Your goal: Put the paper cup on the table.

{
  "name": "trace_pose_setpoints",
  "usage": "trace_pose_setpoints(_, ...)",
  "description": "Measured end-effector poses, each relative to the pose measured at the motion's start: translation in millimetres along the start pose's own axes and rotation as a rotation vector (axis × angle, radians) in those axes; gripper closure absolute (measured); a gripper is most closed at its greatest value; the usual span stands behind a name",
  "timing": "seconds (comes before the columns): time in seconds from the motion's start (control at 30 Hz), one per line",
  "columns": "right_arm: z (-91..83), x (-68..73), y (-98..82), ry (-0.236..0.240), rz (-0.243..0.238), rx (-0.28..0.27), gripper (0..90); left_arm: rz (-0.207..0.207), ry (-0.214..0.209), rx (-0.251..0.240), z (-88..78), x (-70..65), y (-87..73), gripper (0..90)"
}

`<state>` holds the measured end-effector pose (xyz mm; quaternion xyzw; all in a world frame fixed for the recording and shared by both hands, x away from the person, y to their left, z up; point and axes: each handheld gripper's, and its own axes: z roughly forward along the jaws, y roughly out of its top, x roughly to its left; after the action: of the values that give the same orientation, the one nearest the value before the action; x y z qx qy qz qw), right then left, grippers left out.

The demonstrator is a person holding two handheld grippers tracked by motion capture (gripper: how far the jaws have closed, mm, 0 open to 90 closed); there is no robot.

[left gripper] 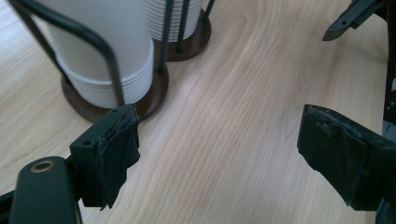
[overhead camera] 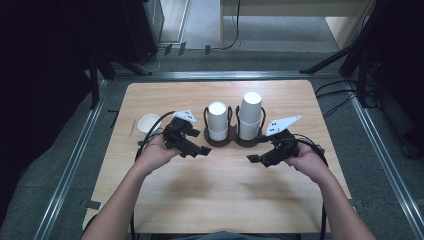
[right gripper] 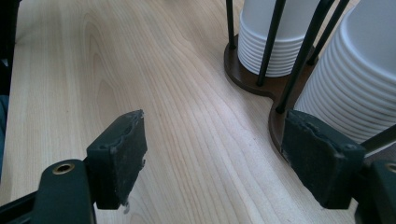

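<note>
Your left gripper (overhead camera: 201, 150) and right gripper (overhead camera: 252, 159) both gape with nothing between the jaws; the cup stacks (overhead camera: 218, 120) in their holder (overhead camera: 234, 142) stand at twelve o'clock (a lone cup (overhead camera: 148, 122), probably upright, at ten).

The left gripper (left gripper: 217, 149) hangs low over the pale wooden table (left gripper: 233, 116), its two black padded jaws standing wide apart with only bare wood between them. Just past the left jaw stands a stack of white paper cups (left gripper: 107, 51) in a black wire holder on a dark round base (left gripper: 149, 100), and a second stack (left gripper: 175, 18) stands behind it. At the top right, the tip of the other gripper (left gripper: 348, 18) reaches in above the table.
</note>
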<state>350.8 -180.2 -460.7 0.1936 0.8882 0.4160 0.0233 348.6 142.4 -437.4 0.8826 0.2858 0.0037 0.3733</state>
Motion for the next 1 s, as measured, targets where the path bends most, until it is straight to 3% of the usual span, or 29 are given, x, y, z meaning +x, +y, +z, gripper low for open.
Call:
trace_pose_setpoints(0.47, 2.2, 1.5, -0.7, 0.008, -0.011, 0.002, 22.9, 0.022, -0.031, -0.044, 21.6, -17.2, 2.0, 13.0)
trace_pose_setpoints(1.0, 10.0, 5.3, 0.1, 0.031, -0.033, -0.015, 23.1, 0.033, -0.01, -0.045, 31.8, -21.3, 3.0, 13.0)
